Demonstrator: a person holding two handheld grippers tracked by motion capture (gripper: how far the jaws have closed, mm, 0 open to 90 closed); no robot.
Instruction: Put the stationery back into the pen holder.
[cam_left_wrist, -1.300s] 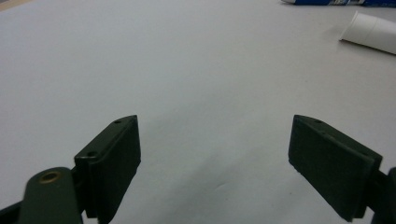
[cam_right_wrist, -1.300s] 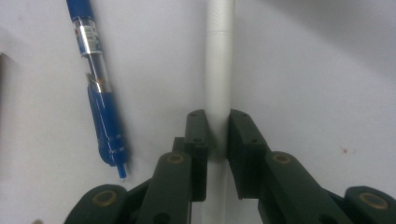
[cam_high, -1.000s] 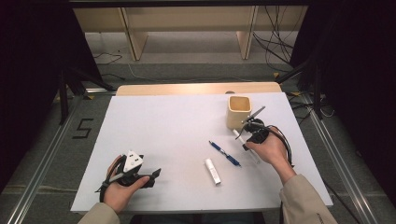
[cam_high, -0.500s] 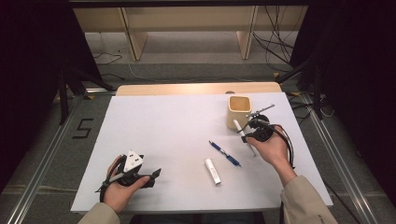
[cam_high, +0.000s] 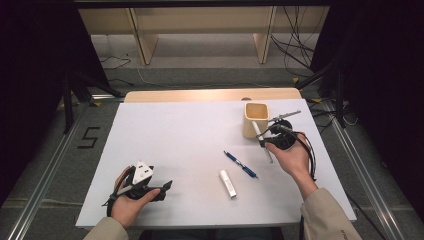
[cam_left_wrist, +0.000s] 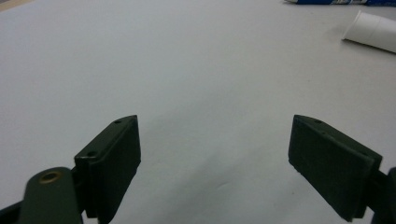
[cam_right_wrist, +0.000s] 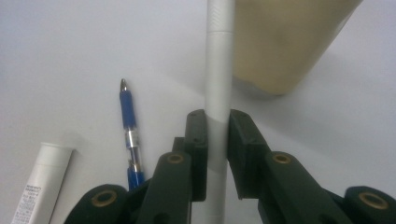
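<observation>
Tabletop (cam_high: 180, 135): white surface, with a bare wood strip along the far edge.

Left claw (cam_high: 165, 186): held low near the front-left part of the tabletop, resting in the person's left hand (cam_high: 131, 197). In the left gripper view (cam_left_wrist: 212, 158) the jaws stand wide apart with nothing but white surface between them.

Right claw (cam_high: 262, 143): at the right side of the tabletop, in the person's right hand (cam_high: 293, 159). In the right gripper view (cam_right_wrist: 217, 140) the jaws are clenched on a silver-white pen (cam_right_wrist: 218, 65).

Silver-white pen (cam_high: 262, 140): gripped partway along its barrel, lifted and tilted, its upper end leaning toward the cup.

Cup (cam_high: 256, 119): tan, squarish, upright, far right of the tabletop, just beside the held pen. In the right gripper view (cam_right_wrist: 285, 42) it sits right behind the pen.

Blue pen (cam_high: 240, 164): lying flat on the tabletop, left of the right claw, clear of it. Metal tip and silver band seen in the right gripper view (cam_right_wrist: 127, 135).

White tube (cam_high: 228, 183): lying flat near the front, just beside the blue pen, small print on its side (cam_right_wrist: 44, 179).
</observation>
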